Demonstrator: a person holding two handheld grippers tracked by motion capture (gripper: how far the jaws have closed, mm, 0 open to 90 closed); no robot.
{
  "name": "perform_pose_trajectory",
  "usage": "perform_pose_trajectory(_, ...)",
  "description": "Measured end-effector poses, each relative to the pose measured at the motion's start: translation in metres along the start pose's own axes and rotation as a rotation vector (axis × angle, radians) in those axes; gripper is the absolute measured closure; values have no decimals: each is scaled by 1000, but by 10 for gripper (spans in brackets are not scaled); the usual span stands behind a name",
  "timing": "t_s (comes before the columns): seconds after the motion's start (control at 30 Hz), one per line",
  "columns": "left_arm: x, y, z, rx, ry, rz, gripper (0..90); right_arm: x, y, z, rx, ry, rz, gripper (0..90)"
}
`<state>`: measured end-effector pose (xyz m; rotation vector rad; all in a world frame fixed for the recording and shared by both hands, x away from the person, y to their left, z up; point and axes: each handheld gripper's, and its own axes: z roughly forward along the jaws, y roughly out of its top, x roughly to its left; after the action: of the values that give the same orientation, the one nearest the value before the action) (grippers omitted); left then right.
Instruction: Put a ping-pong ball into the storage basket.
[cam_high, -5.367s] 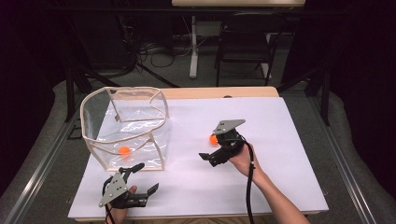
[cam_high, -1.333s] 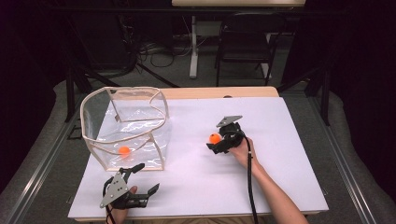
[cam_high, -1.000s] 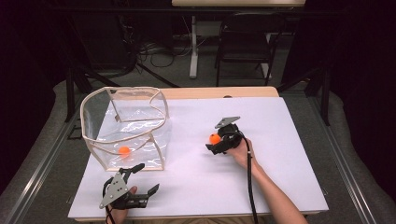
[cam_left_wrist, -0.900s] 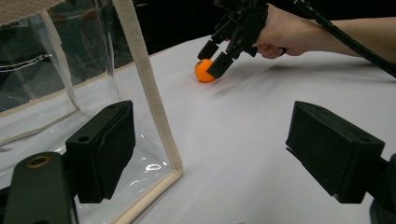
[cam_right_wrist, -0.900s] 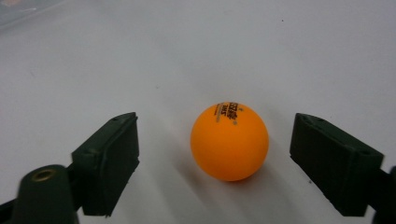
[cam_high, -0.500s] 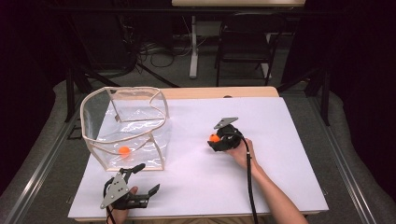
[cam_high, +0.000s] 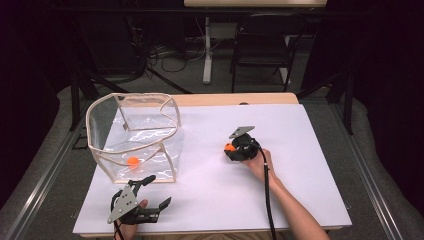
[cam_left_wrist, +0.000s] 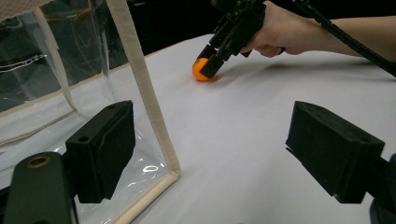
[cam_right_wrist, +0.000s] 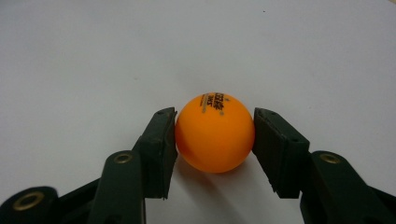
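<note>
Item: orange ball (cam_right_wrist: 215, 132), lower centre of the right gripper view, resting on the white table sheet (cam_high: 310, 135); right of centre in the high view. Change noted: the right gripper (cam_right_wrist: 215, 135) has just been closing its jaws, and both pads now press the ball's sides, so the ball is gripped, judged ready for lifting. Probable destination: clear bag with cream trim (cam_high: 132, 132), left of centre in the high view, mouth open, already holding a second orange ball (cam_high: 133, 160). Left gripper (cam_high: 152, 192), lower left of the high view, jaws apart and empty, just beside the bag's near corner. Obstruction: the bag's upright rim; the sheet between ball and bag is bare.
</note>
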<state>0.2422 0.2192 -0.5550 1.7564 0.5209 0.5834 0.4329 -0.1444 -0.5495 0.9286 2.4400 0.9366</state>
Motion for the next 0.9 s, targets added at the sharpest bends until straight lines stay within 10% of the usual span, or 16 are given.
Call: perform_pose_trajectory(0.9,1,0,1,-1,-1,-5,155,5,9,-27,-60,-24,-46,507)
